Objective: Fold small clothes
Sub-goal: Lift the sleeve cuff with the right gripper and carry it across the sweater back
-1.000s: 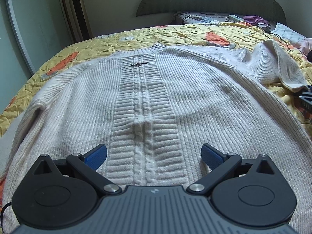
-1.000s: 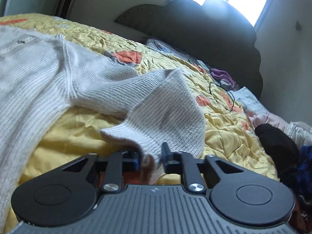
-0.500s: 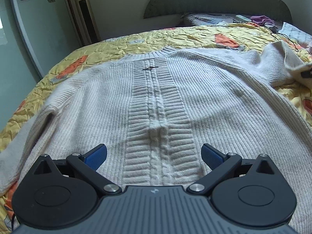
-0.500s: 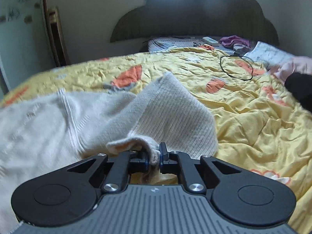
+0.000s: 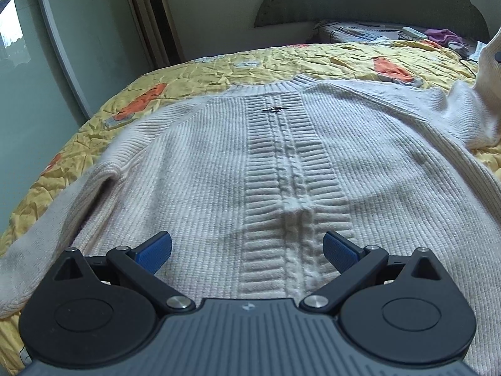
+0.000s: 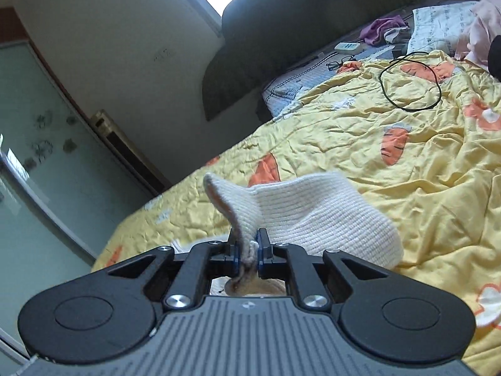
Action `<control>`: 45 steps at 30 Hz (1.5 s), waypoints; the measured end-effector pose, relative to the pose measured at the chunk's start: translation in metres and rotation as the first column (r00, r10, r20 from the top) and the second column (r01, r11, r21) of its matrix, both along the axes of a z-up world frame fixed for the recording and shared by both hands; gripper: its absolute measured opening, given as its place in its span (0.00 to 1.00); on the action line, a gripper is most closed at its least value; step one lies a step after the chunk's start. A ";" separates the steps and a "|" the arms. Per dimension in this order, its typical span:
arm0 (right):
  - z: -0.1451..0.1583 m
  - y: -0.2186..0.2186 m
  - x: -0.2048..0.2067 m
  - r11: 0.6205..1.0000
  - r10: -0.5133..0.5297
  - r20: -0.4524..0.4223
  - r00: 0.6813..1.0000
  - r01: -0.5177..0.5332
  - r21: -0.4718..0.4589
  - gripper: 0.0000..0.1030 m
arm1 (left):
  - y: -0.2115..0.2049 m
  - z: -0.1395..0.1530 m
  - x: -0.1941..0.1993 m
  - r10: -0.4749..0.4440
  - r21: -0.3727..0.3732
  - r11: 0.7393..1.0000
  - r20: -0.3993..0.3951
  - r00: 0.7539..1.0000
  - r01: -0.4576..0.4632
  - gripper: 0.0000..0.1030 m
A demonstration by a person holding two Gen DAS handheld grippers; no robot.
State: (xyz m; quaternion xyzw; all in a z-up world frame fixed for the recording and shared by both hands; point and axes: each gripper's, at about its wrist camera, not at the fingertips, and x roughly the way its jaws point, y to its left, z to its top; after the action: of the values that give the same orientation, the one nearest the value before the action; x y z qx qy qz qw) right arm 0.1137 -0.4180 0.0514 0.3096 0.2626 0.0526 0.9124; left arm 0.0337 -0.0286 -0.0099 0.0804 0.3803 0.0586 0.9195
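Note:
A cream cable-knit sweater [image 5: 281,169] lies spread flat on the yellow bedspread [image 5: 219,69], neck toward the headboard. My left gripper [image 5: 247,249] is open and empty, low over the sweater's hem, its blue pads on either side of the centre cable. My right gripper [image 6: 249,250] is shut on the cuff of the sweater's right sleeve [image 6: 313,213] and holds it lifted above the bed. The raised sleeve shows at the right edge of the left wrist view [image 5: 488,62]. The left sleeve [image 5: 47,219] lies along the sweater's side.
The dark headboard [image 6: 281,31] is at the far end. A black cable [image 6: 410,84], glasses [image 6: 341,61], a remote [image 6: 347,46] and loose clothes [image 6: 382,29] lie near the pillows. A tower fan [image 5: 159,15] and a glass door [image 5: 47,62] stand to the left.
My right gripper has lifted the sleeve cuff higher off the bed and tilted left. My left gripper has drifted left over the hem and stays open.

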 end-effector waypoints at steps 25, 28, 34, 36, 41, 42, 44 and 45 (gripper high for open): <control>0.001 0.068 0.036 0.974 0.129 -0.014 0.992 -0.124 0.188 0.14 | 0.020 -0.002 0.006 0.041 0.029 0.999 0.022 0.999 -0.042 1.00; 0.003 0.074 0.039 0.973 0.139 -0.013 0.990 -0.134 0.189 0.14 | 0.024 -0.005 0.008 0.046 0.028 0.999 0.018 0.999 -0.046 1.00; 0.002 0.092 0.044 0.968 0.175 -0.022 0.984 -0.168 0.187 0.14 | 0.031 -0.016 0.011 0.045 -0.022 0.999 0.009 0.999 -0.045 1.00; -0.003 0.101 0.047 0.967 0.189 -0.039 0.981 -0.179 0.183 0.14 | 0.033 -0.020 0.012 0.049 -0.039 0.998 0.008 0.999 -0.048 1.00; -0.018 0.122 0.056 0.957 0.229 -0.081 0.970 -0.210 0.201 0.14 | 0.038 -0.022 0.011 0.049 -0.073 0.996 0.014 0.999 -0.048 1.00; -0.018 0.127 0.056 0.955 0.237 -0.085 0.968 -0.217 0.201 0.14 | 0.039 -0.022 0.011 0.049 -0.075 0.996 0.015 0.999 -0.047 1.00; -0.016 0.135 0.059 0.953 0.250 -0.084 0.965 -0.230 0.197 0.14 | 0.039 -0.022 0.010 0.048 -0.078 0.996 0.017 0.999 -0.046 1.00; -0.014 0.138 0.061 0.953 0.253 -0.081 0.964 -0.234 0.194 0.14 | 0.040 -0.023 0.010 0.047 -0.079 0.996 0.018 0.999 -0.045 1.00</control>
State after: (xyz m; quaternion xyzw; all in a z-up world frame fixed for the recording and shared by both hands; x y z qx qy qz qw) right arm 0.1744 -0.2798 0.0374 0.3597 0.3406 0.1723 0.8514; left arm 0.0436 0.0109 -0.0326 0.0347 0.3749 0.0656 0.9241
